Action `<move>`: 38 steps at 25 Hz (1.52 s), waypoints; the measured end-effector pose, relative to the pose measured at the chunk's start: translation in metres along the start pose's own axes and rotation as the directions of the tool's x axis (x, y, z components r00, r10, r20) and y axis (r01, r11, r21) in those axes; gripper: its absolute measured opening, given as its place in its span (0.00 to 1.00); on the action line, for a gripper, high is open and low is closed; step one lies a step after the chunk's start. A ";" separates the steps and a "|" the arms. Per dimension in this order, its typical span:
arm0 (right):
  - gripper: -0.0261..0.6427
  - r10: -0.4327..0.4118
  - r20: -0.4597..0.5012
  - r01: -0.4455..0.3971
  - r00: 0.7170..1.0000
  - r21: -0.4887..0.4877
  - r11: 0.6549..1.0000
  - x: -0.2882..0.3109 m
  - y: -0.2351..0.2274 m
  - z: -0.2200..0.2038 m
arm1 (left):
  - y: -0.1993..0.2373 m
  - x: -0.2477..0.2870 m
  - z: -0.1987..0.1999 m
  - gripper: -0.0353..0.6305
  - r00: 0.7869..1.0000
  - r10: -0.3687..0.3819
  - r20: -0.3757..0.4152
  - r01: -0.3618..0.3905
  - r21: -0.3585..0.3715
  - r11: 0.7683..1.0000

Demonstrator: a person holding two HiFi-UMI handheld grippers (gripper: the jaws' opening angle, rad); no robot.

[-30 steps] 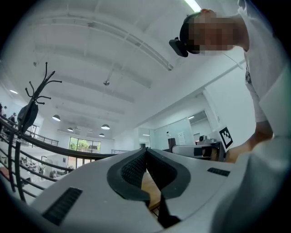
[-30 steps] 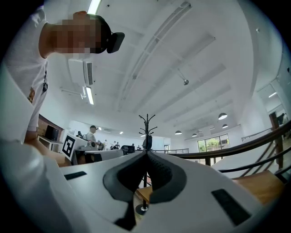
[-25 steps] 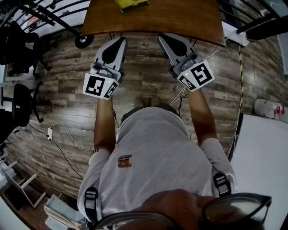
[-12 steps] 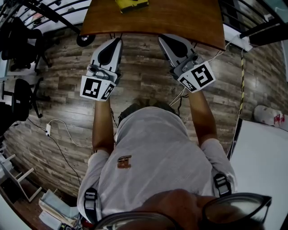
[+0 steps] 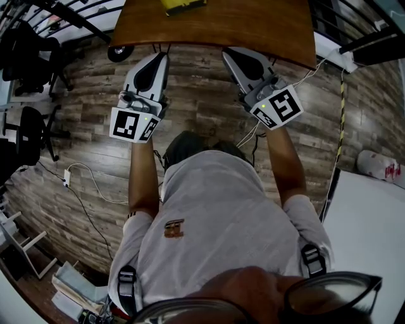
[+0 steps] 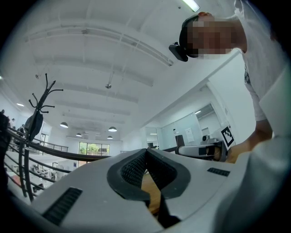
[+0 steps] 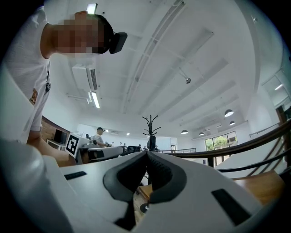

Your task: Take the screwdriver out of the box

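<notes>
Person stands at the near edge of a brown wooden surface (image 5: 253, 25), one hand-held gripper in each hand, both pointing toward it. Left hand-held gripper (image 5: 162, 58): jaws pressed together, tips meeting, nothing between them. Right hand-held gripper (image 5: 229, 53): same, jaws closed tip to tip, empty. In the head view both tips sit right at the surface's near edge, over the plank floor (image 5: 209, 120). The two are apart from each other, roughly parallel, with the right one angled slightly inward. The marker cubes (image 5: 131, 124) sit at the rear ends, near the wrists.

No screwdriver can be made out in any view. A yellow thing (image 5: 183, 5) lies on the far part of the surface, cut off by the top edge of the head view and well apart from both hand-held grippers. Cannot tell whether it is the box.

The left gripper view looks slightly upward: ceiling lights, a coat stand (image 6: 40, 107) and a curved rail at left, the other hand-held gripper at right. The right gripper view shows a coat stand (image 7: 150, 125) straight ahead beyond the closed jaws, and a person in white (image 7: 98, 135) far off.

Black office chairs (image 5: 25, 57) stand on the floor at left. A white cable (image 5: 95, 186) runs across the planks. A white tabletop (image 5: 373, 240) is at lower right.
</notes>
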State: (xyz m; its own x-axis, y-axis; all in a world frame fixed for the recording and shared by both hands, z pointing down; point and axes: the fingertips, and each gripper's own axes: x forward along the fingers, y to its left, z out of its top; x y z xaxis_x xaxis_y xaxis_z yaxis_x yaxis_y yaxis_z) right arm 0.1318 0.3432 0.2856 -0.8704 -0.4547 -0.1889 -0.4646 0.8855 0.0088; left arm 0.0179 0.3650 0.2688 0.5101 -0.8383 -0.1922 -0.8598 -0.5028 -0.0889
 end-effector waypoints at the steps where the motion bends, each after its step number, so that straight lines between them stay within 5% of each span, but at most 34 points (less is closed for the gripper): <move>1: 0.09 0.002 -0.001 -0.002 1.000 0.000 1.000 0.001 -0.001 0.000 | 0.001 0.001 0.001 0.08 1.000 0.001 0.001 -0.001 0.001 1.000; 15: 0.09 -0.008 -0.017 0.007 1.000 -0.032 0.999 0.043 -0.047 -0.016 | 0.053 0.045 -0.016 0.08 1.000 -0.005 0.027 0.005 0.010 1.000; 38: 0.09 -0.096 -0.053 0.093 0.994 -0.054 0.994 0.279 -0.215 -0.061 | 0.304 0.197 -0.069 0.08 0.996 -0.076 0.048 0.076 -0.002 0.997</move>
State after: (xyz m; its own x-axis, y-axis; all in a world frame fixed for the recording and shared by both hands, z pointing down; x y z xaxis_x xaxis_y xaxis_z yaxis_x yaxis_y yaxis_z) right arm -0.0209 0.0205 0.2914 -0.8290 -0.5423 -0.1367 -0.5521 0.8326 0.0446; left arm -0.1418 0.0325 0.2711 0.5724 -0.7866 -0.2316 -0.8183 -0.5657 -0.1016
